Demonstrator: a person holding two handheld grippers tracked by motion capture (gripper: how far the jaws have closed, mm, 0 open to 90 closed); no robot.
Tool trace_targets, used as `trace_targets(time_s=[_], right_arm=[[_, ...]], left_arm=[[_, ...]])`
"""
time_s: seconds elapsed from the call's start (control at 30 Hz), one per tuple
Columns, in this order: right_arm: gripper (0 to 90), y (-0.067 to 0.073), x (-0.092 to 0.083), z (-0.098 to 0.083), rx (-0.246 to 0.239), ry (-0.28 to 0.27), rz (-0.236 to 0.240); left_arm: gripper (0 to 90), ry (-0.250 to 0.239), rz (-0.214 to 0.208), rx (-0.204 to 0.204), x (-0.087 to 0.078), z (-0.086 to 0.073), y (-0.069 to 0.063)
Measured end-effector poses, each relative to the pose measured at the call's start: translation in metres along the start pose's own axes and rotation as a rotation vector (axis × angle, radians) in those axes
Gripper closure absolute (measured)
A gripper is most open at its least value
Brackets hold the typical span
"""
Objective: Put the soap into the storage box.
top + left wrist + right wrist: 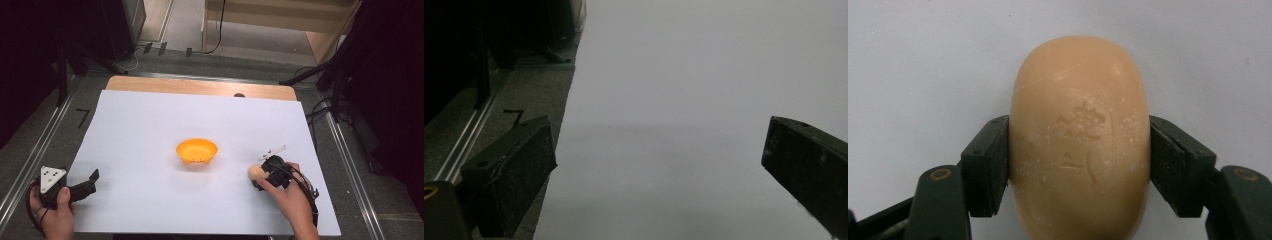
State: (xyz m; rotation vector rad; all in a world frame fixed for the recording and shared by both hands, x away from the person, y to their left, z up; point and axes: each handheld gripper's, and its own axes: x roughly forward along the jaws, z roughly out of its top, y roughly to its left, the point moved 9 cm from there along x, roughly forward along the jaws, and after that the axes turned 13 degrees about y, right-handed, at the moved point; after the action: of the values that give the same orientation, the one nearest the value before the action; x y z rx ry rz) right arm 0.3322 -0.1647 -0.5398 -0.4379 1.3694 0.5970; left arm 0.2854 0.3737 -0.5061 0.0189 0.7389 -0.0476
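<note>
Between the jaws of the right gripper (1079, 165) sits a peach-coloured oval soap bar (1079, 135), pinched across its narrow width, one pad pressed on each flank. Its long axis runs straight out ahead along the jaws, and its stamped face is turned up to the camera. In the high view the soap bar (256, 172) pokes out toward the orange bowl (196, 150), which lies just beyond the tips and well apart. The left gripper (90, 181) rests far off at the white sheet's (150, 120) edge, jaws spread on nothing, so any move to the bowl looks like the right hand's.
</note>
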Motion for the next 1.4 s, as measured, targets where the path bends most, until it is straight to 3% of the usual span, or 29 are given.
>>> trace_targets(time_s=[0.13, 0.5, 0.87, 1.17, 1.4], right_arm=[[32.4, 0.001, 0.000, 0.000, 0.023, 0.013, -0.015], [32.8, 0.000, 0.000, 0.000, 0.002, 0.002, -0.010], [32.8, -0.004, -0.016, 0.003, -0.078, -0.035, 0.015], [32.8, -0.004, -0.026, 0.010, -0.175, -0.004, -0.021], [32.8, 0.001, -0.035, 0.023, -0.234, -0.011, -0.018]], left_arm=[[1.4, -0.005, -0.002, -0.002, 0.000, 0.000, 0.000], [1.4, 0.000, -0.001, 0.001, 0.000, 0.000, 0.000], [1.4, 0.001, 0.000, 0.002, 0.000, 0.000, -0.001], [1.4, -0.001, -0.002, 0.004, 0.000, 0.000, -0.001], [1.4, -0.002, -0.004, 0.001, 0.000, 0.000, 0.000]])
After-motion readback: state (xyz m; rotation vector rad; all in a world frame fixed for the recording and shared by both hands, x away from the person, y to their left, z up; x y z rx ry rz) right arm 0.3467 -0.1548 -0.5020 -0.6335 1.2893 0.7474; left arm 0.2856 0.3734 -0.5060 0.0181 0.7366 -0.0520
